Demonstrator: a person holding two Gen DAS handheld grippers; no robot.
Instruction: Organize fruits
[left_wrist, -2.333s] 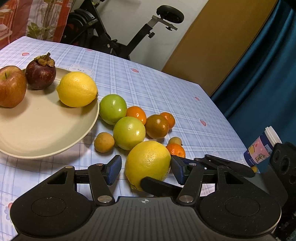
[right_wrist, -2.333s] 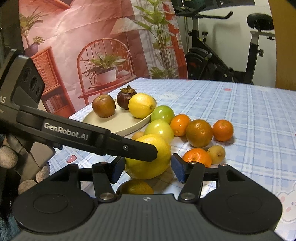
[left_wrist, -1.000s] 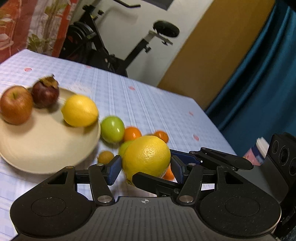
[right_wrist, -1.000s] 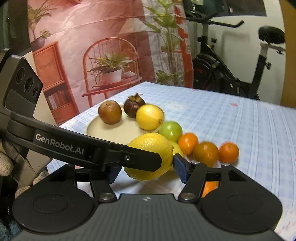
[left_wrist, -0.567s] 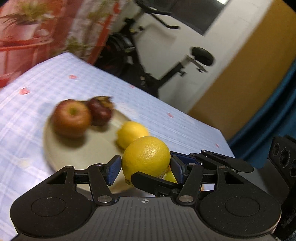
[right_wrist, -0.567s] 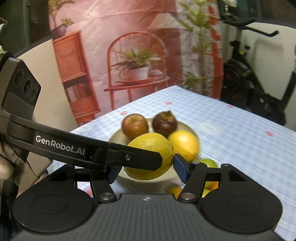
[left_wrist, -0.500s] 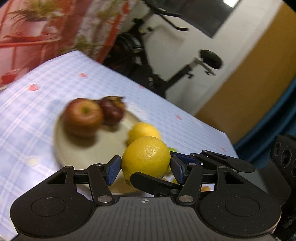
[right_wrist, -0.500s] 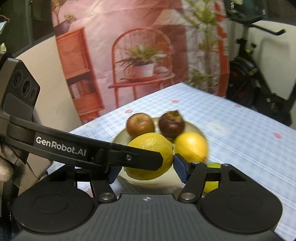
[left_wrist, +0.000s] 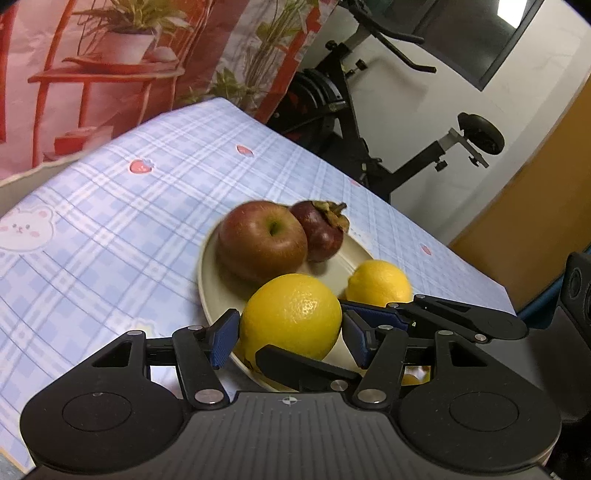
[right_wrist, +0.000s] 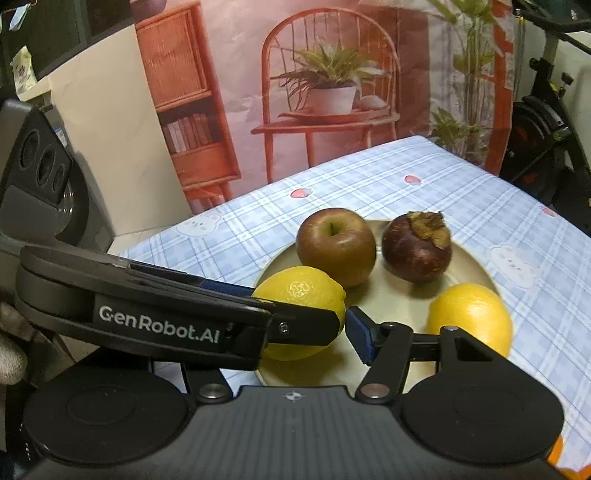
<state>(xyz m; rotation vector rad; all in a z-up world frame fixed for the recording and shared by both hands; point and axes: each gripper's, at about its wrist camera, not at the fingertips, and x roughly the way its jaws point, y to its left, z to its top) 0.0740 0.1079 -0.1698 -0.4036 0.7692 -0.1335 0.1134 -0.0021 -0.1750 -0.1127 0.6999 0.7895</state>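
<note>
A big yellow lemon (left_wrist: 291, 317) sits between the blue pads of both grippers, over the near rim of the cream plate (left_wrist: 210, 291). My left gripper (left_wrist: 290, 338) and my right gripper (right_wrist: 303, 328) are both shut on it from crossing directions. The lemon also shows in the right wrist view (right_wrist: 299, 295), half hidden by the left gripper's black finger. On the plate (right_wrist: 476, 269) lie a red apple (right_wrist: 336, 251), a dark mangosteen (right_wrist: 417, 251) and a second lemon (right_wrist: 469, 321). In the left wrist view the apple (left_wrist: 262, 240), mangosteen (left_wrist: 321, 229) and second lemon (left_wrist: 378, 282) lie behind the held one.
The table has a blue checked cloth (left_wrist: 110, 221). An exercise bike (left_wrist: 369, 122) stands beyond its far edge. A printed backdrop (right_wrist: 332, 92) with a chair and plant hangs behind. A bit of orange fruit (right_wrist: 554, 450) shows at the lower right.
Both grippers have lifted the big lemon from the fruit pile and carried it left to the plate. It is now lower, over the plate's near rim.
</note>
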